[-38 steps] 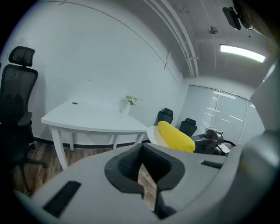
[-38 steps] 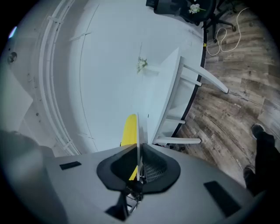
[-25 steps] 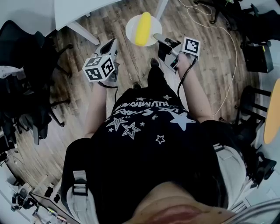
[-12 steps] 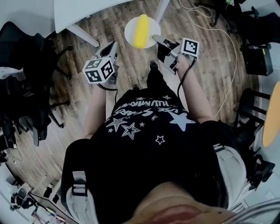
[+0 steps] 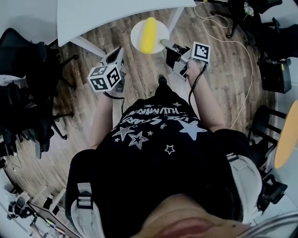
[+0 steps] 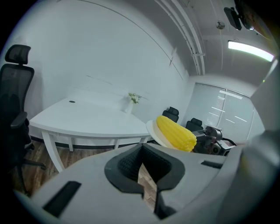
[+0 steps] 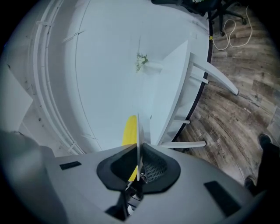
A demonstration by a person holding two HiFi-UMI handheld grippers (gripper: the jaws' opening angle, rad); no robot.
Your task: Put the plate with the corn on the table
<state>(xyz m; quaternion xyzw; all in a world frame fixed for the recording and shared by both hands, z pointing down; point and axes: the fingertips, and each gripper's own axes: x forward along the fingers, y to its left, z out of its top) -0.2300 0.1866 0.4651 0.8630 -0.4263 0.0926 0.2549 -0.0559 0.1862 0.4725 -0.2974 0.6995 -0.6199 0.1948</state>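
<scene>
The right gripper (image 5: 165, 43) reaches toward 12 o'clock, clenched on the plate (image 5: 138, 33) rim. The left gripper (image 5: 118, 51), at 10 o'clock, is closed and empty. Its view alone shows the corn (image 6: 176, 132) kernels.

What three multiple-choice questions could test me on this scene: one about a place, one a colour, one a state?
1. Where is the plate? A. on a shelf B. in the air near the table C. on a chair
2. What colour is the corn? A. yellow B. red C. green
3. What is the left gripper doing? A. gripping the plate B. gripping the corn C. shut on nothing
B: the right gripper pinches it clear of the table. A: it is plainly yellow. C: only floor shows past its closed jaws.
</scene>
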